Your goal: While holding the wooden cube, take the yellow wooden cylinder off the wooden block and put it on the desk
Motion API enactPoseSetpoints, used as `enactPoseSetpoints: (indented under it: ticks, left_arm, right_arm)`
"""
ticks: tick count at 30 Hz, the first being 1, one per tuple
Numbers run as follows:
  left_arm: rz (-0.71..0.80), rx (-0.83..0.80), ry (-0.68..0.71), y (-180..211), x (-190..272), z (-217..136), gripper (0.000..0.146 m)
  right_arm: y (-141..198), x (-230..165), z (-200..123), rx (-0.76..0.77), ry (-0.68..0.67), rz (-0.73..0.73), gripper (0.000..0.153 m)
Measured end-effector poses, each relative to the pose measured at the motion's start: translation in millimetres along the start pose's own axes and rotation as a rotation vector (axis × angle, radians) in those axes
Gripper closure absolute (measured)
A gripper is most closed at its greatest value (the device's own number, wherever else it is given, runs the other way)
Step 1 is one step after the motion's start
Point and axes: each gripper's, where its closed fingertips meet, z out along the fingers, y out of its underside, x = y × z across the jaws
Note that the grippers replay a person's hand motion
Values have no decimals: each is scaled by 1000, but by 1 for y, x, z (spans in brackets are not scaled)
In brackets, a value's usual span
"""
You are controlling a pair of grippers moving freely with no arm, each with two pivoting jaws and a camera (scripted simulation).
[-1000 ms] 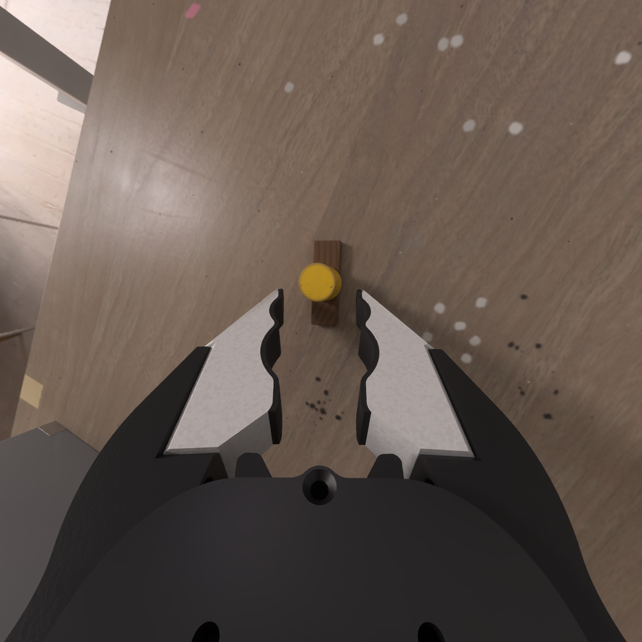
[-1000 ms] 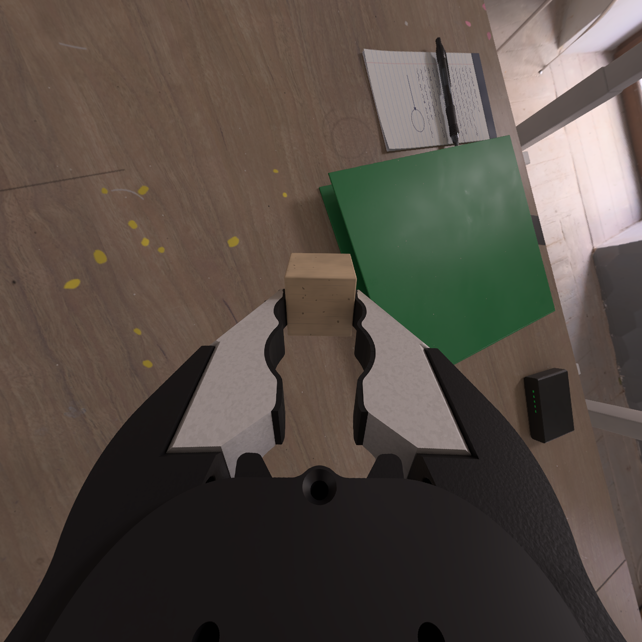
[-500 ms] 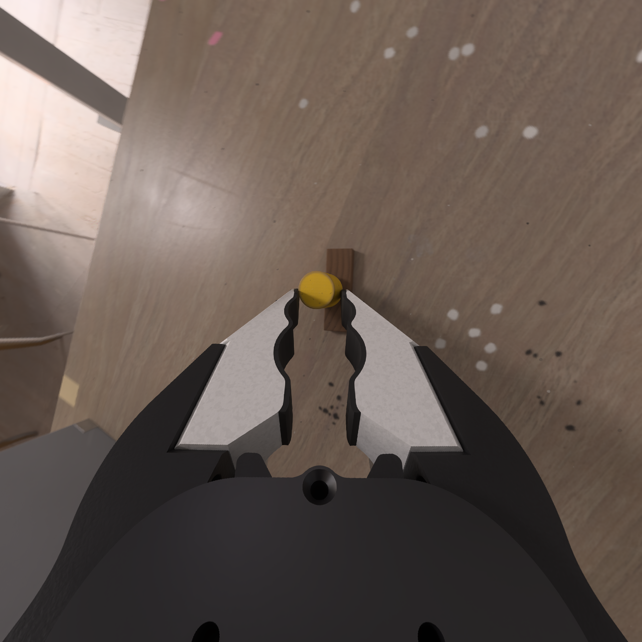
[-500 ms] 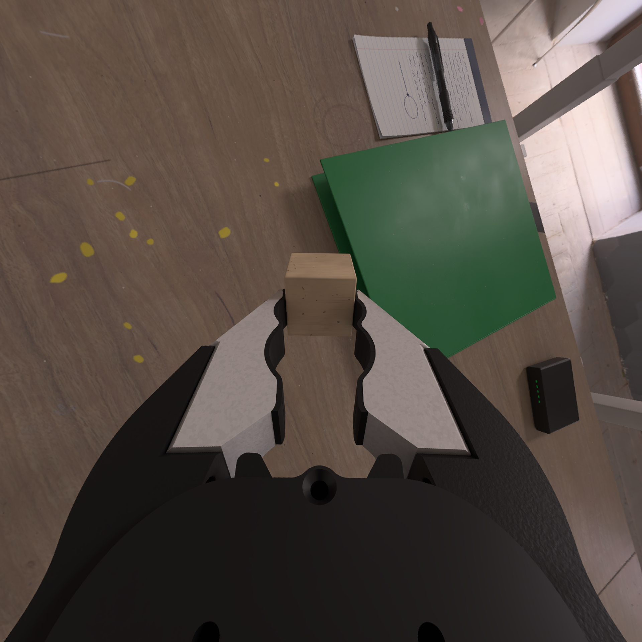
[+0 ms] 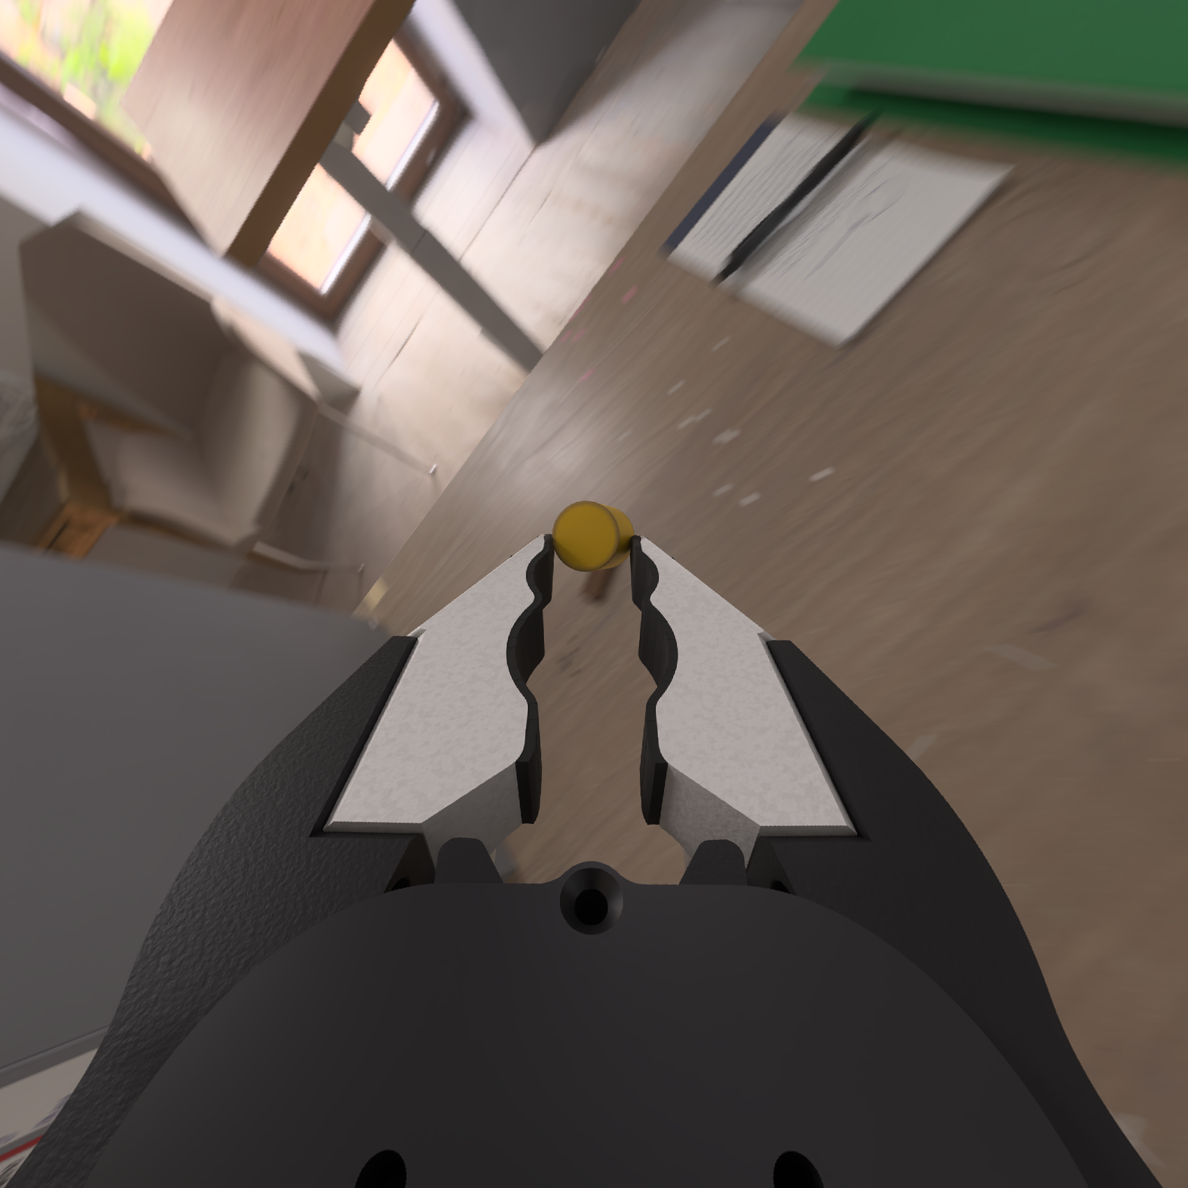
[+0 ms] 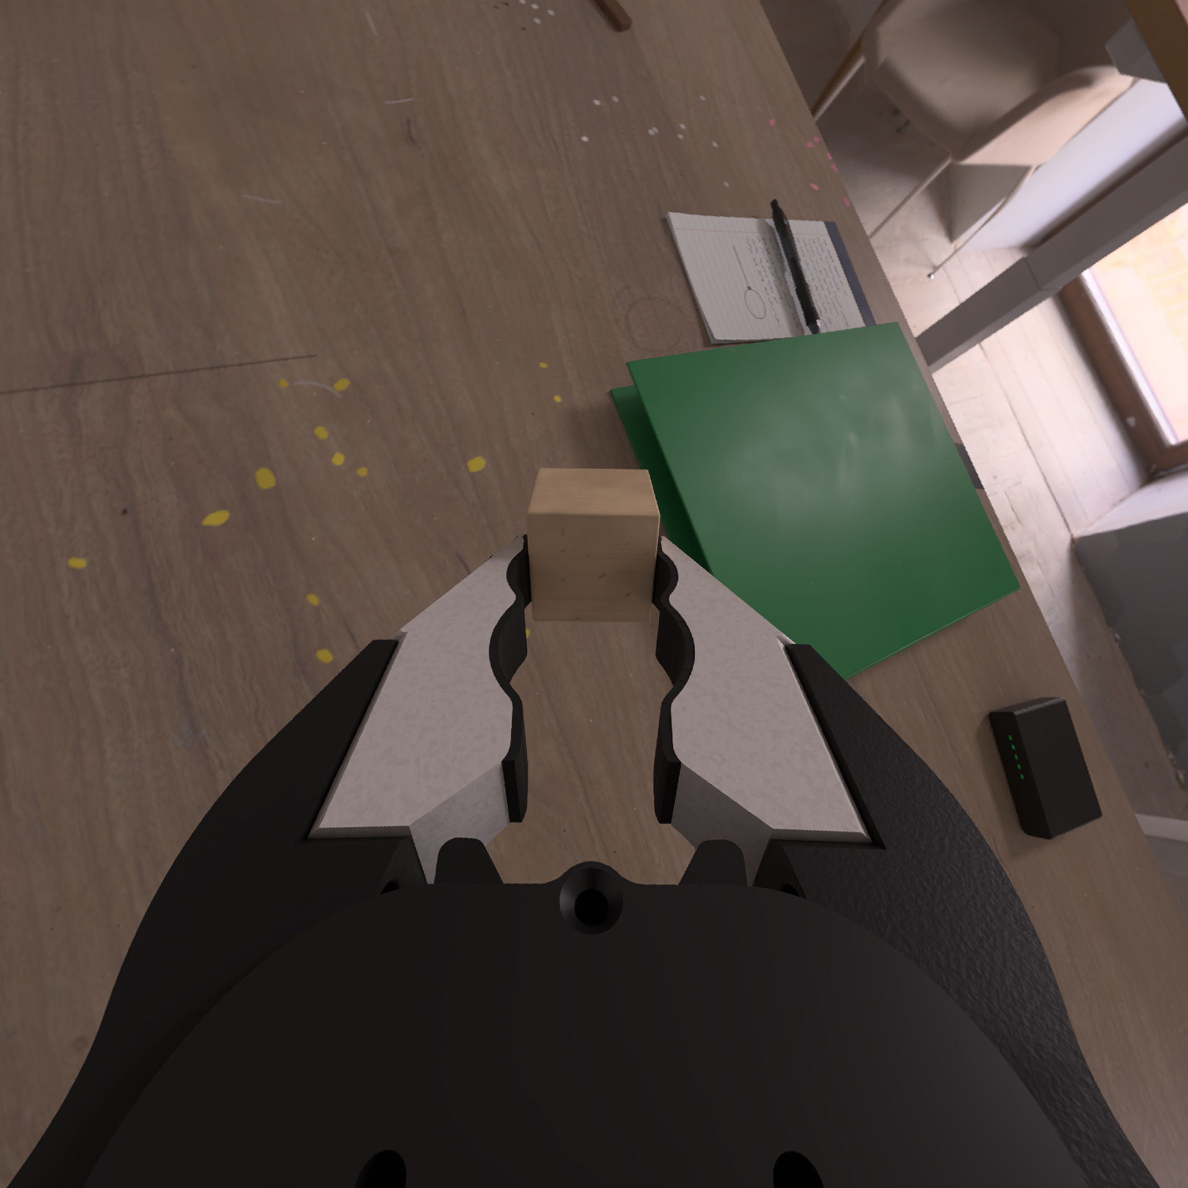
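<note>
My left gripper is shut on the yellow wooden cylinder, held at the fingertips above the desk. The dark wooden block shows blurred on the desk below, between the fingers. It also shows at the top edge of the right wrist view. My right gripper is shut on the light wooden cube and holds it above the desk.
A green folder, a notepad with a black pen and a small black box lie near the desk's right edge. In the left wrist view the notepad and folder are blurred; the desk edge runs diagonally.
My left gripper closed on the yellow cylinder, lifted it off the block and tilted sharply, so the room now shows. The right gripper rose a little with the cube.
</note>
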Motion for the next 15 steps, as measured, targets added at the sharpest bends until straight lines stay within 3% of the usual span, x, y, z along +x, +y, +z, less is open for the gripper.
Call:
enactPoseSetpoints:
  ticks: [4,8,10,12,15]
  left_arm:
    - [93,90,170,-68,135,-19,123]
    - [95,143,497,-111,308,-2,122]
    - [74,127,581,-117,377,12,122]
    - [90,48,558,-108,412,25,122]
    - [13,2,630,-89,445,31,122]
  right_arm:
    - [13,-17,-1,15,-40,-27,116]
    - [22,-35,-4,73,-102,-43,116]
    - [30,-39,-7,86,-110,-47,116]
    - [40,-41,-12,99,-130,-20,116]
    - [54,-48,-16,114,-179,15,116]
